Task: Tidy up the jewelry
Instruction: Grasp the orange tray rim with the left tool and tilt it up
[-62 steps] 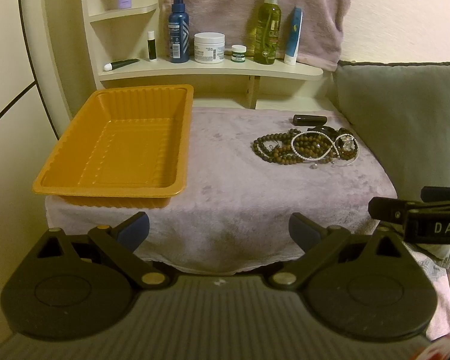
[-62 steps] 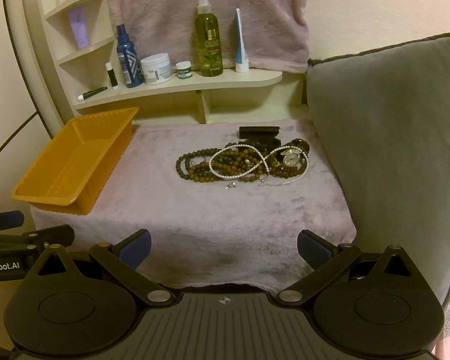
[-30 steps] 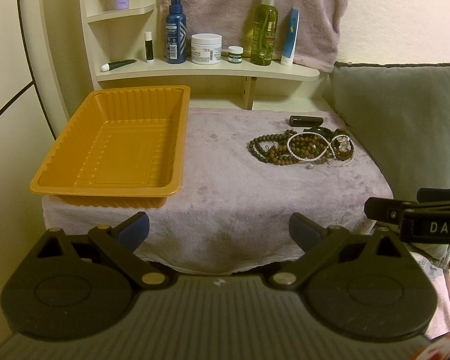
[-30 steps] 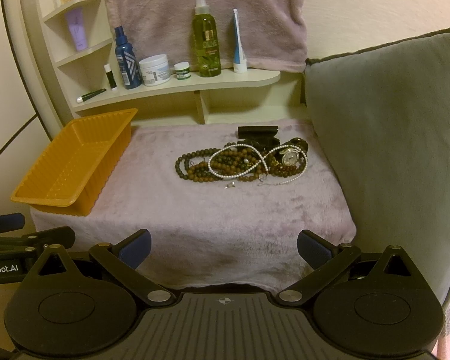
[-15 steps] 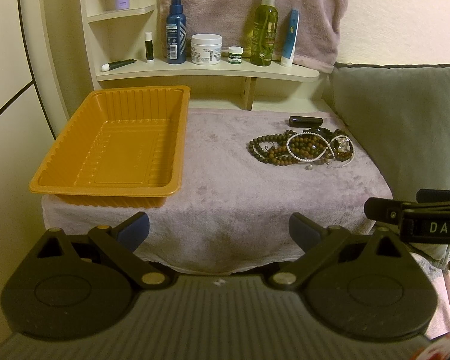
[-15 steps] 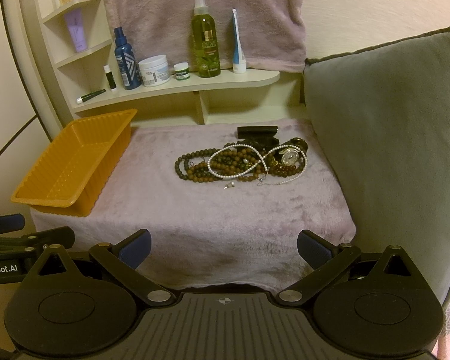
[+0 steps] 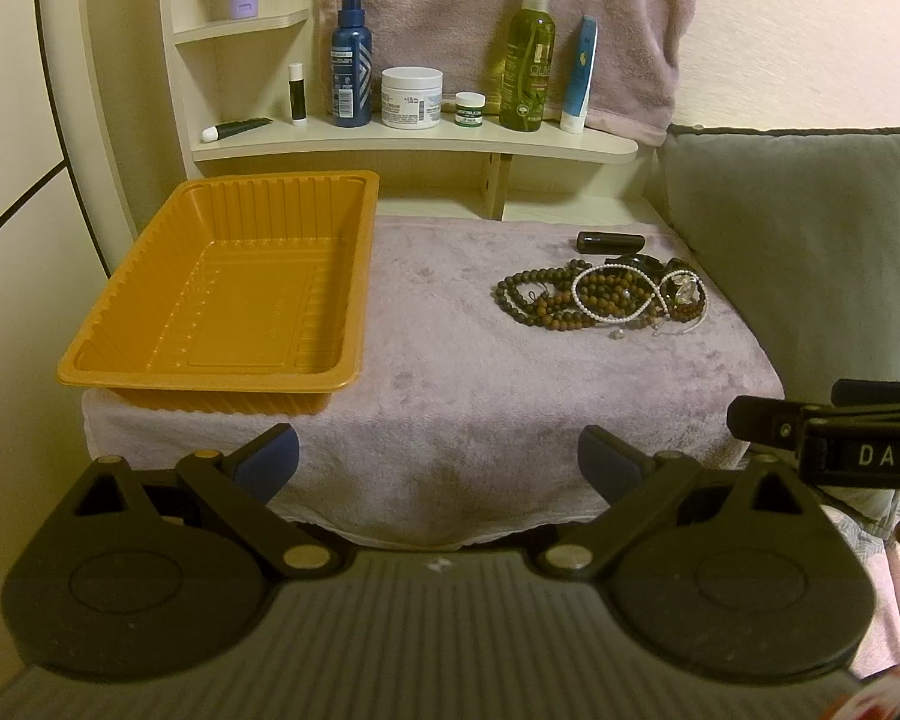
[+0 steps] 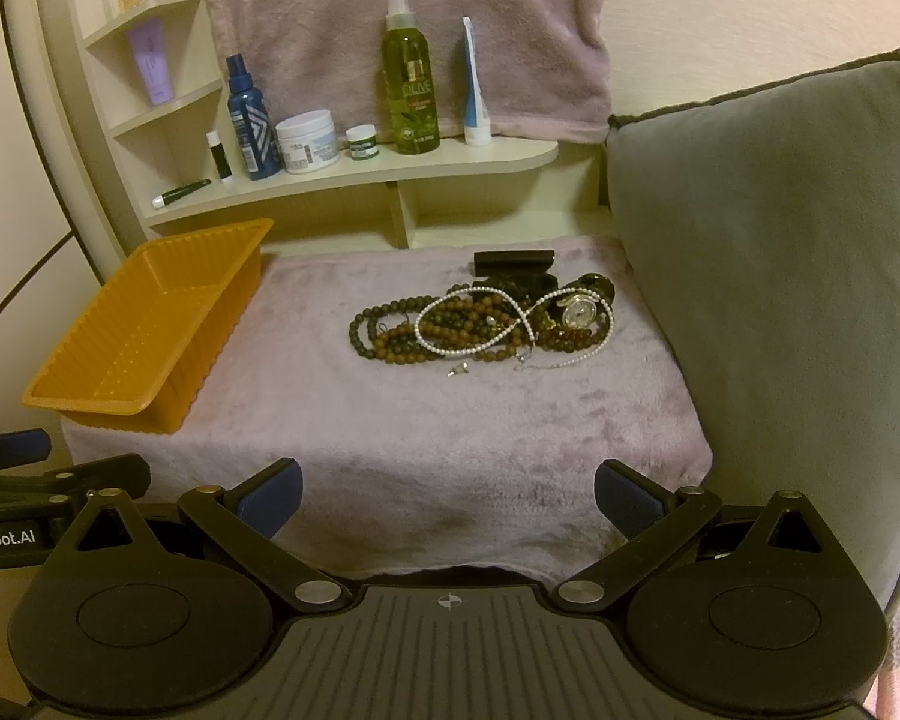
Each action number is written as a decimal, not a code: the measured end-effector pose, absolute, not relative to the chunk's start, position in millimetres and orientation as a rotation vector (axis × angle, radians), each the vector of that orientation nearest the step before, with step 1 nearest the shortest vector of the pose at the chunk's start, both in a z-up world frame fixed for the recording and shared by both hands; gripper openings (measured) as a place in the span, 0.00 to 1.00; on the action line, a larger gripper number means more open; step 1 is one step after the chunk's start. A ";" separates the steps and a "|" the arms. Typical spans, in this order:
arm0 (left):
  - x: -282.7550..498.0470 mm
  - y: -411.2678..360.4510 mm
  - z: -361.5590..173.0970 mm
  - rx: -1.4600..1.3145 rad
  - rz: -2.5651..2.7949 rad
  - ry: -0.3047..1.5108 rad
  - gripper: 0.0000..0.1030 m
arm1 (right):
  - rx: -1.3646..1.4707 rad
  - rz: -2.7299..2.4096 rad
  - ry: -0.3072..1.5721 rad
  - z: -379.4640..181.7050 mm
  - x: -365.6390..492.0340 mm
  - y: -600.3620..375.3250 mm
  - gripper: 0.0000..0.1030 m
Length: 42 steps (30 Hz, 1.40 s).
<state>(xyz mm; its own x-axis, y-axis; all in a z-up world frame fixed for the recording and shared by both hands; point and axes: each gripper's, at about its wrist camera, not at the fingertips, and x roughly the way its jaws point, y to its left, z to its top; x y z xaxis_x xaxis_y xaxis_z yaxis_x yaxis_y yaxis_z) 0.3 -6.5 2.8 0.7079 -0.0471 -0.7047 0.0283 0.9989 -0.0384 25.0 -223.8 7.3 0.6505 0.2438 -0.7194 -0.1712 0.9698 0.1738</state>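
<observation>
change: almost nothing has moved across the last two seconds; both views have shifted only slightly against the shelf and cushion, and the framing has settled over the final half second.
meaning for task: by this reading the sorting has not begun; both tools are poised in front of the counter (image 7: 462, 372), which is draped in a plush mauve cloth.
left hand-held gripper (image 7: 438, 459): fingers spread wide apart, nothing between them, held back at the near edge of the counter as before.
right hand-held gripper (image 8: 447, 489): fingers likewise wide apart and empty, well short of the jewelry, unchanged in opening.
jewelry pile (image 8: 480, 324): tangled heap on the right half of the counter, near the grey cushion (image 8: 780, 276); brown bead strands (image 7: 540, 300), a white pearl strand (image 8: 480, 333) looped over them, a watch face (image 8: 579, 312), a dark bar-shaped item (image 8: 513, 259) just behind; same arrangement as earlier.
orange tray (image 7: 222, 294): on the left half of the counter, well apart from the pile, holding nothing; its near end overhangs the counter edge.
shelf (image 8: 354, 180): bottles and jars behind, untouched.
difference from earliest frame: pile and tray sit marginally lower-left in the left view; no object displaced.
likely next: a reach toward the pile, probably by the right tool.
</observation>
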 end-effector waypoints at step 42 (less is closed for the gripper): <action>49.2 205.0 -30.7 -0.309 0.213 0.520 0.84 | 0.069 0.275 0.831 -22.1 99.9 -186.4 1.00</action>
